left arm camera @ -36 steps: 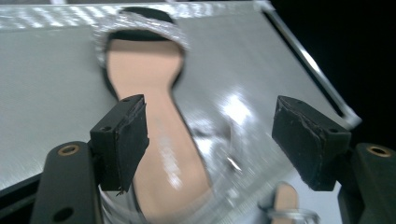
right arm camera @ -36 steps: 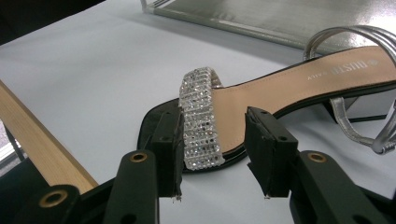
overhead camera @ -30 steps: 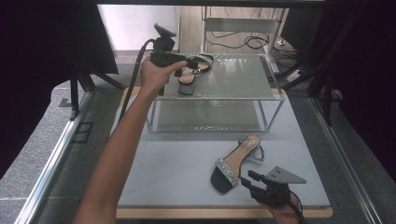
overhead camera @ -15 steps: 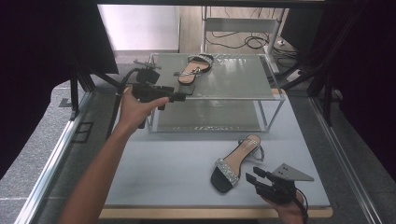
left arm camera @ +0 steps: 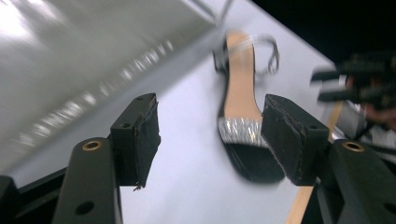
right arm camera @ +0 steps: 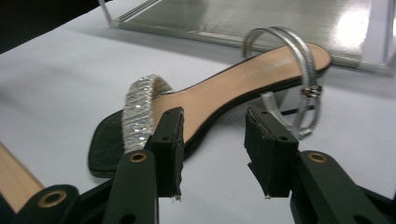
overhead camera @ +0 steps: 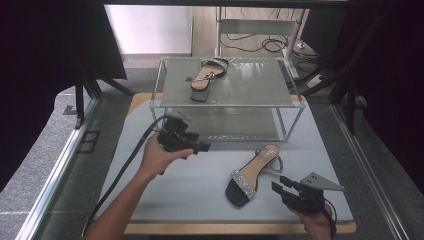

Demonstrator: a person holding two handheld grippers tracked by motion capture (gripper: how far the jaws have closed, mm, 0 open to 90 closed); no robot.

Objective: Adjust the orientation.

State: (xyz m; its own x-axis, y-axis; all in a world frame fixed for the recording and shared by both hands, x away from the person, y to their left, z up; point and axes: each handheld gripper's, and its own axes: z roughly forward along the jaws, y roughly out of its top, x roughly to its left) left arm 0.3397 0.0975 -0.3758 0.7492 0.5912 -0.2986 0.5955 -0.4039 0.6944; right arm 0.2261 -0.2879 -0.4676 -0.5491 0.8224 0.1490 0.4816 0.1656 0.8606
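A black sandal with a glittery silver toe strap (overhead camera: 252,170) lies on the grey table mat, toe toward the front edge. Its twin (overhead camera: 205,79) rests on the top shelf of the rack (overhead camera: 280,102). My left gripper (overhead camera: 202,146) hangs over the mat in front of the rack's left end, pointing right. Its jaws have just been closing a little and stand open with nothing between them. In the left gripper view (left arm camera: 212,140) the sandal (left arm camera: 240,98) lies ahead. My right gripper (overhead camera: 277,184) is open just right of the sandal's toe. In the right gripper view (right arm camera: 219,154) the sandal (right arm camera: 219,98) sits just beyond the tips.
The two-level rack of metal frame and clear shelves takes up the back half of the mat. The table's wooden front edge (overhead camera: 240,227) runs just below the right hand. A cable (overhead camera: 125,165) trails from the left gripper along the forearm. My right gripper (left arm camera: 359,84) appears in the left gripper view.
The left gripper has left the sandal on the top shelf and come down and forward to hover over the mat in front of the rack. The right gripper has barely shifted.
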